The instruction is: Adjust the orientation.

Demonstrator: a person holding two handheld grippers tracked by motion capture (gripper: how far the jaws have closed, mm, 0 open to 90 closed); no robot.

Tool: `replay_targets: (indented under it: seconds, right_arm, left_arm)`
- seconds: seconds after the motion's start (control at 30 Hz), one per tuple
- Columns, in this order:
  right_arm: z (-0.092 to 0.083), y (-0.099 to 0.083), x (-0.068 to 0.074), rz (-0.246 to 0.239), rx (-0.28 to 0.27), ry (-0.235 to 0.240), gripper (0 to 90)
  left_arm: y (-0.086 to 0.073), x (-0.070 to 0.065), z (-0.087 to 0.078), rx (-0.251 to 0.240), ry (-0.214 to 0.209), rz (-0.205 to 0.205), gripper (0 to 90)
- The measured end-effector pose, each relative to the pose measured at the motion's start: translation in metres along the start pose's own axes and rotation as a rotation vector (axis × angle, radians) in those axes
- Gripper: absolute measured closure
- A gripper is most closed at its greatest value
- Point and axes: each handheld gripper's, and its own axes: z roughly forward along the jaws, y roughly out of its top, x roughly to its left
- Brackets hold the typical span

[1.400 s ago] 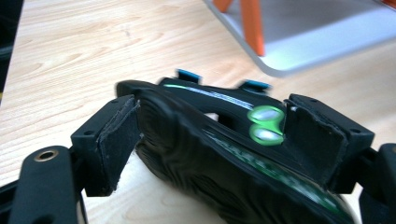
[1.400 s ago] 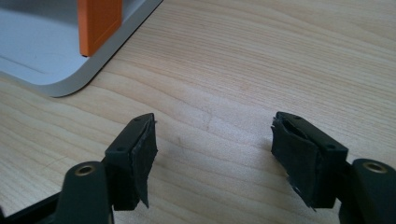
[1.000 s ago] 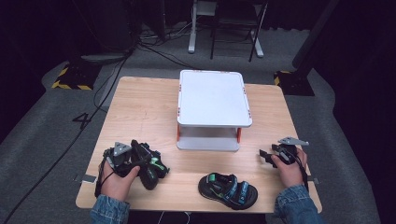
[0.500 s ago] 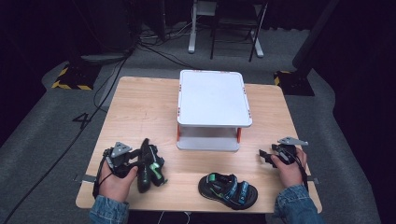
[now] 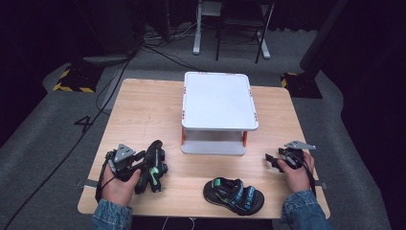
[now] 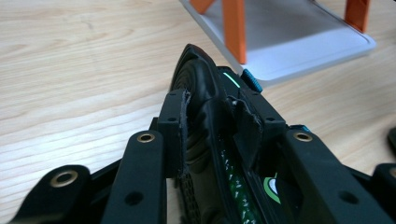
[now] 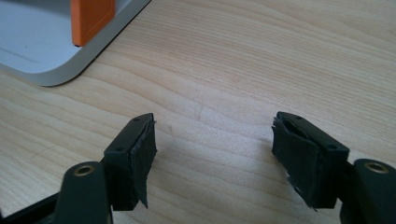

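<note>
The black sandal (image 5: 152,165) with green trim stands on edge at the near left of the surface (image 5: 153,110), clamped in the left claw (image 5: 143,168), whose jaws have just been closing, while the right claw (image 5: 272,162) rests wide and bare near the second sandal (image 5: 233,195) and the white 2-tier stand (image 5: 218,98).

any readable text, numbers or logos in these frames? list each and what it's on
"4": a dark mark on the grey floor left of the table, high view.
White print on the green lining of the sandal in the left gripper: too blurred to read.
Green-and-white round mark on that sandal: no legible letters.
Second sandal and white stand: no readable text.
</note>
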Motion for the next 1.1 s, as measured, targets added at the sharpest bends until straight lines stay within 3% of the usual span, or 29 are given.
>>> replay_targets:
  seconds: [0.03, 0.1, 0.13, 0.2, 0.27, 0.37, 0.4, 0.5, 0.57, 0.63, 0.77, 0.83, 0.93, 0.97, 1.1]
  right_arm:
    - [0.000, 0.000, 0.000, 0.000, 0.000, 0.000, 30.9]
    - [0.000, 0.000, 0.000, -0.002, 0.001, 0.001, 30.9]
    - [0.000, 0.000, 0.000, -0.001, 0.001, 0.003, 30.8]
    - [0.000, 0.000, 0.000, -0.001, 0.000, 0.002, 30.9]
    - [0.000, 0.000, 0.000, 0.001, 0.000, 0.001, 30.9]
    - [0.000, 0.000, 0.000, 0.000, 0.000, 0.003, 30.9]
    - [0.000, 0.000, 0.000, 0.000, 0.002, 0.004, 30.9]
    - [0.000, 0.000, 0.000, -0.001, 0.002, 0.003, 30.9]
    - [0.000, 0.000, 0.000, 0.000, 0.002, 0.002, 30.9]
    - [0.000, 0.000, 0.000, -0.001, 0.003, 0.003, 30.9]
    - [0.000, 0.000, 0.000, -0.002, 0.000, 0.003, 30.9]
    - [0.000, 0.000, -0.001, -0.002, 0.000, 0.003, 30.8]
    - [0.001, 0.001, 0.000, 0.002, -0.002, 0.000, 30.7]
    - [0.001, 0.001, 0.000, 0.002, -0.002, 0.000, 30.7]
    - [0.004, 0.003, 0.002, -0.008, 0.001, 0.003, 30.4]
  left_arm:
    - [0.000, 0.000, 0.000, 0.000, 0.000, 0.000, 64.8]
    - [-0.001, 0.004, -0.004, -0.017, 0.048, 0.010, 65.0]
    - [-0.002, 0.010, -0.007, -0.027, 0.105, 0.020, 65.2]
    - [-0.003, 0.014, -0.009, -0.025, 0.129, 0.019, 66.2]
    - [-0.008, 0.028, -0.013, -0.009, 0.202, 0.007, 66.7]
    - [-0.013, 0.036, -0.014, 0.007, 0.233, -0.008, 69.1]
    - [-0.018, 0.044, -0.012, 0.020, 0.247, -0.034, 69.4]
    - [-0.021, 0.048, -0.011, 0.031, 0.256, -0.050, 68.4]
    - [-0.022, 0.051, -0.011, 0.039, 0.266, -0.052, 61.8]
    - [-0.022, 0.053, -0.012, 0.053, 0.316, -0.010, 56.8]
    - [-0.019, 0.056, -0.020, 0.048, 0.362, -0.021, 46.0]
    - [-0.017, 0.055, -0.022, 0.042, 0.365, -0.019, 40.6]
    - [-0.010, 0.046, -0.028, 0.019, 0.358, 0.028, 39.1]
    - [-0.007, 0.042, -0.029, 0.018, 0.345, 0.047, 39.1]
    - [0.003, 0.022, -0.040, -0.062, 0.276, 0.040, 32.7]
